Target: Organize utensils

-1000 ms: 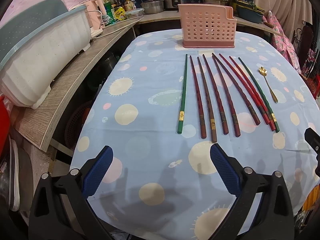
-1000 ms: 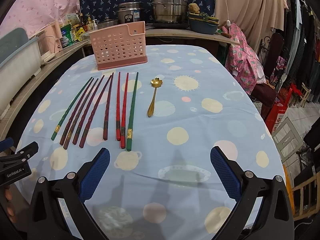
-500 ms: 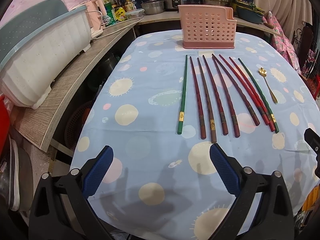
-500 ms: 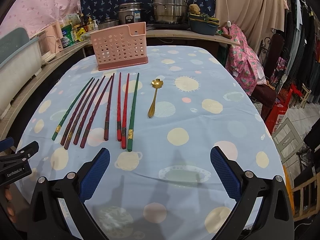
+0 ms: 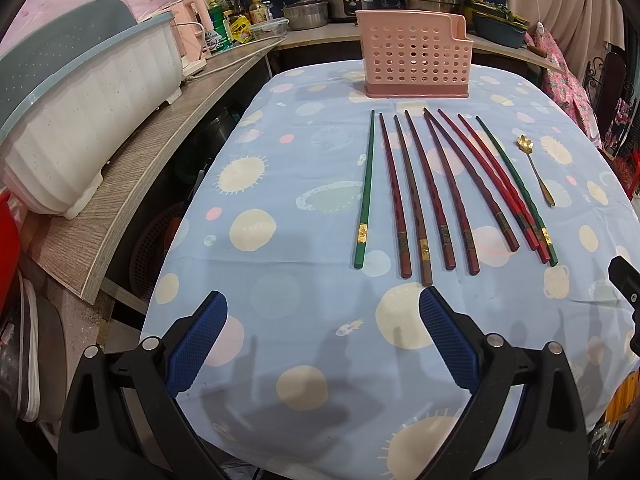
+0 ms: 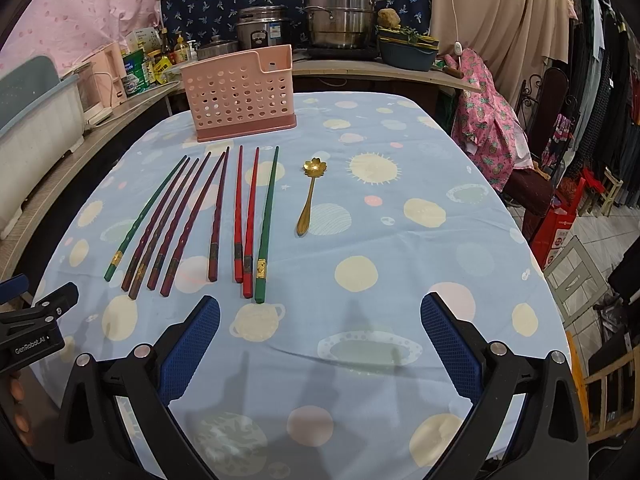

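Several chopsticks (image 5: 440,188) (image 6: 224,216), green, dark red and bright red, lie side by side on the blue patterned tablecloth (image 5: 280,264). A small gold spoon (image 5: 536,168) (image 6: 310,192) rests to their right. Behind them stands a pink perforated utensil holder (image 5: 416,60) (image 6: 240,94). My left gripper (image 5: 322,320) hovers open just short of the chopsticks' near ends, nothing between its blue pads. My right gripper (image 6: 320,324) is open too, near the table's front edge, in front of the green chopstick and the spoon.
A white and teal dish rack (image 5: 80,100) sits on a wooden counter (image 5: 140,168) to the left. Pots and bottles (image 6: 340,16) line the back counter. Chairs and hanging clothes (image 6: 560,120) stand to the right of the table.
Both grippers have crept slightly forward toward the chopsticks. Nothing on the table has moved.
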`<state>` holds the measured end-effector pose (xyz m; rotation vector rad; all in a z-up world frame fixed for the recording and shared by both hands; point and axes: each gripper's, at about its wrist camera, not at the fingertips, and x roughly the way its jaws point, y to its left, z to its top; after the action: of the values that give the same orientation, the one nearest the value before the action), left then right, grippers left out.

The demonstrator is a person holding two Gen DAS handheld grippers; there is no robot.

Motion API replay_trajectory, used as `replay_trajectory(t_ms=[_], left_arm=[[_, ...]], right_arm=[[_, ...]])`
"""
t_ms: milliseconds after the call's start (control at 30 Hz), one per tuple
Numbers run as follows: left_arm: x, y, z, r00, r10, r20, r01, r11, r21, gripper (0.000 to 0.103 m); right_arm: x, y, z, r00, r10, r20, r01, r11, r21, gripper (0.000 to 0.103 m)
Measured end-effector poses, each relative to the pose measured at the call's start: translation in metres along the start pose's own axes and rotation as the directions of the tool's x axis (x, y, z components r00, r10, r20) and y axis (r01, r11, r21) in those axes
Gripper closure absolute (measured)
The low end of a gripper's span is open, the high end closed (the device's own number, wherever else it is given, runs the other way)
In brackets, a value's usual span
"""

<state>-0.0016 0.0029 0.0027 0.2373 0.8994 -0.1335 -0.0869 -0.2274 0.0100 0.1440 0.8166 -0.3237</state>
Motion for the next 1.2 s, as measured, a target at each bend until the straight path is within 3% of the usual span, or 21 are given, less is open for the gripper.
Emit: replay_trajectory(t_ms=[1200], left_arm=[[-0.0011, -0.0003, 0.0003, 1.0, -0.002, 0.001, 0.002, 1.0, 0.001, 0.013]], right_arm=[[-0.0006, 0.0013, 0.0004, 1.0, 0.0, 0.005, 0.0, 1.0, -0.003, 0.007]])
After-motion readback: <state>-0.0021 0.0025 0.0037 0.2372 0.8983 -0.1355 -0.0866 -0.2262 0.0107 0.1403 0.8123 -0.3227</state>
